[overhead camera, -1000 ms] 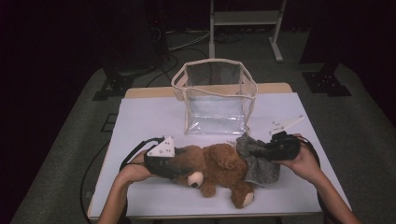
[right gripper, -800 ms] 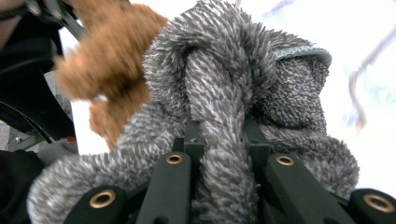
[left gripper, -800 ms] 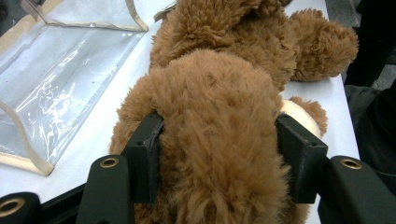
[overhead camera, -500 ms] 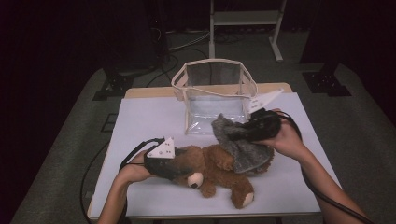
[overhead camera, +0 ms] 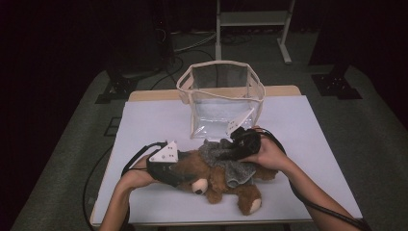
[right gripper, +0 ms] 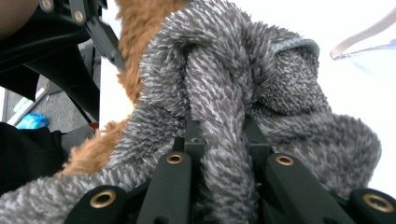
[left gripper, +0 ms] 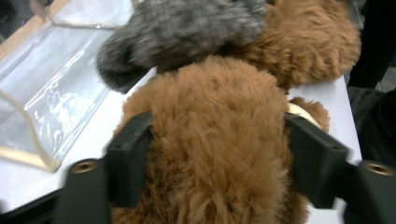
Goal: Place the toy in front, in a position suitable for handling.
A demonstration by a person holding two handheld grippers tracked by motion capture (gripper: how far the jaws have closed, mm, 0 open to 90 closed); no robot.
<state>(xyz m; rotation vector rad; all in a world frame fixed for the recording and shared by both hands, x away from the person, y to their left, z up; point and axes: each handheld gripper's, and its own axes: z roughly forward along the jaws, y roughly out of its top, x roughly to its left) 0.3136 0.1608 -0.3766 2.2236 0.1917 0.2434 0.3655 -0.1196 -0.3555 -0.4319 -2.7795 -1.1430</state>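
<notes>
Dark floor and black drapes ring a white-topped desk (overhead camera: 144, 120), where the right tongs (right gripper: 219, 126) are clenched on a fold of the fuzzy grey knitted garment (right gripper: 280, 93), the fabric bunched tight between the black jaws. Compared with a second ago, that hand has carried the garment from the bear's far end across towards the middle, so it now drapes over the torso of the brown plush teddy bear (overhead camera: 216, 175), which lies on its side near the front edge. The left tongs (left gripper: 215, 154) straddle the bear's furry body; their jaws have just been opening, and though the fur sits between them, the pads look eased off rather than pressing. I judge the left hand is loosening its hold so the garment can be pulled along the bear. Behind both stands a clear plastic bag with cream trim (overhead camera: 221, 98), upright and apart from the bear
</notes>
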